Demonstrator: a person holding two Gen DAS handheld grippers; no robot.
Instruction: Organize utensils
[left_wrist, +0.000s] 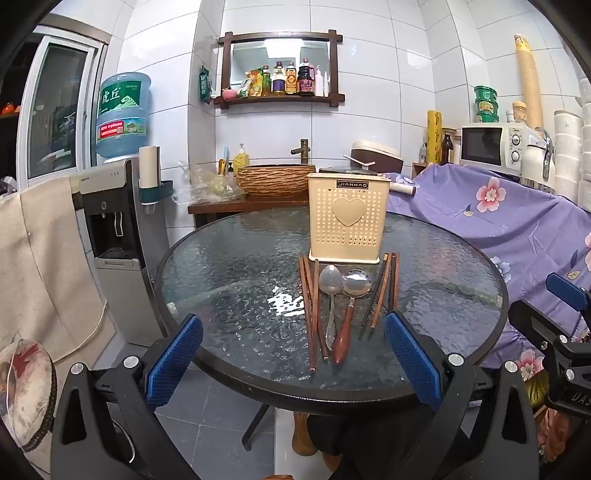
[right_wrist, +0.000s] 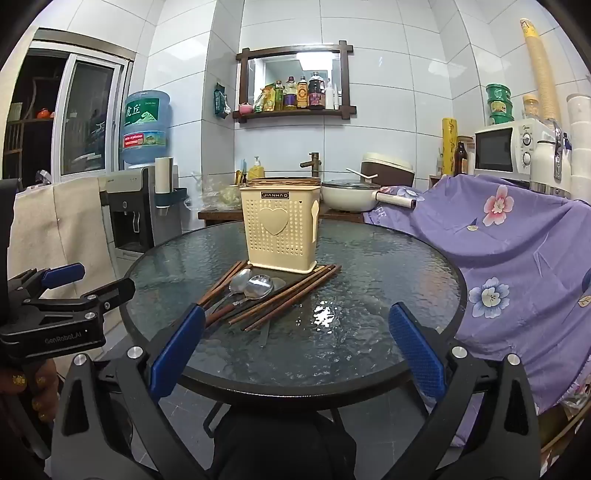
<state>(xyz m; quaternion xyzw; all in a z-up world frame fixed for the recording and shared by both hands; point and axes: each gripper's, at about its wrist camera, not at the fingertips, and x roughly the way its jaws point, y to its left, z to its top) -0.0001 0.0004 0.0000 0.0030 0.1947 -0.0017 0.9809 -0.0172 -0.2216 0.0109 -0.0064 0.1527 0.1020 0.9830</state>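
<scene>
A cream perforated utensil holder (left_wrist: 347, 218) (right_wrist: 279, 230) with a heart on its front stands upright on the round glass table (left_wrist: 229, 266) (right_wrist: 388, 266). In front of it lie several brown chopsticks (left_wrist: 308, 306) (right_wrist: 291, 295), a plain metal spoon (left_wrist: 330, 284) (right_wrist: 236, 284) and a wooden-handled spoon (left_wrist: 352, 291) (right_wrist: 258, 287). My left gripper (left_wrist: 293, 354) hovers at the table's near edge, open and empty, with the utensils ahead between its fingers. My right gripper (right_wrist: 295, 347) is open and empty too, with the utensils ahead and to its left.
A water dispenser (left_wrist: 110, 236) stands left of the table. Purple floral cloth (left_wrist: 498, 225) (right_wrist: 517, 258) covers furniture on the right. Behind are a basin counter (left_wrist: 273, 181), a pan (right_wrist: 347, 192), a rice cooker and a microwave (right_wrist: 506, 147). A hand (right_wrist: 40, 391) holds the left gripper.
</scene>
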